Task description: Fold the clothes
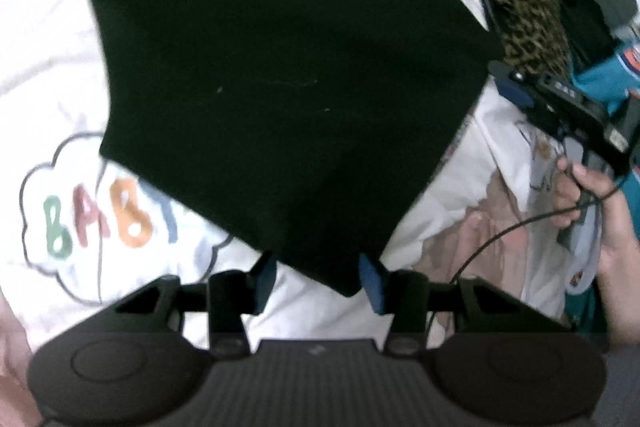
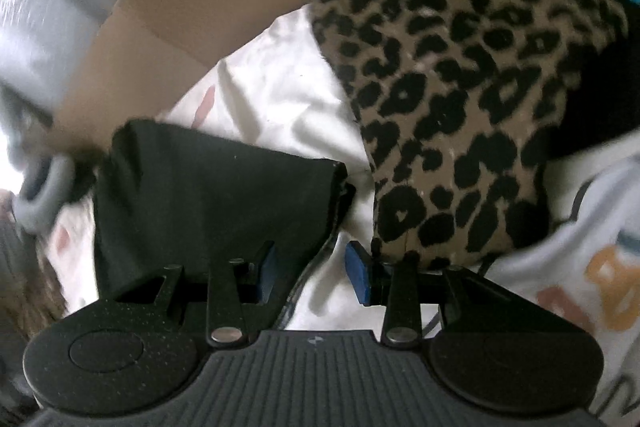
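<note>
Black garment (image 1: 280, 67) lies spread flat, plain and unpatterned, over white sheet (image 1: 48, 39).

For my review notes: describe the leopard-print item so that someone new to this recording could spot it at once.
Start from the white sheet with the coloured "BAB" letters. On it, beside the black garment, lies the leopard-print cloth, just beyond the right gripper. It alone has a pattern, black spots on tan; its neighbours are plain.

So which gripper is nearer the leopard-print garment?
Right. The right gripper sits at the edge of the leopard-print garment; the left gripper is over the black cloth, farther away.
</note>
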The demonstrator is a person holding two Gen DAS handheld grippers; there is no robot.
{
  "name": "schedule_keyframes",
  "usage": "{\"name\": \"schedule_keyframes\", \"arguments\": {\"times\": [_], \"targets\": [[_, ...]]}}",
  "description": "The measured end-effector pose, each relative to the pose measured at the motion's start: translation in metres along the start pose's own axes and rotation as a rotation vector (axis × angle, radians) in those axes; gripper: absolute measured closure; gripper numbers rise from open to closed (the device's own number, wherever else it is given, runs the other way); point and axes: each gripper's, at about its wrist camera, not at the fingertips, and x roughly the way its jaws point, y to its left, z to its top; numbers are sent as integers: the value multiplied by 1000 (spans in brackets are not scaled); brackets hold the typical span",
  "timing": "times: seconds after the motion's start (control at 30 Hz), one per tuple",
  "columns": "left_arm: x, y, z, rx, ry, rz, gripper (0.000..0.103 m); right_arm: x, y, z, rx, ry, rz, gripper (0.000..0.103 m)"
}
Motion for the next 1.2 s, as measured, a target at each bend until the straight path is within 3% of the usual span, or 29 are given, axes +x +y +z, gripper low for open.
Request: {"name": "schedule_keyframes", "arguments": {"times": [0.13,0.4,0.7,0.77,0.83,1.0,1.2], "targets": [[-5,6,-7,-92,-60,-1,54,7,-9,0,89,-23,57,59],[-14,14,-20,-261,-177,-45,54,26,-22,7,200,-23,90,61],[3,29,-41,-481,-298,-131,54,42,-32,10,298,-36,141,61],[7,35,-49,-548,-323,-161,54,43,-31,11,300,-30,139,65],[11,39,-58,-579,-337,-183,54,41,-32,13,318,-24,151,84],[27,48,-79,-623,-357,-252,53,37,-31,17,338,-40,190,86],[45,57,-89,-683,-384,-331,47,50,-22,15,254,37,166,86]]}}
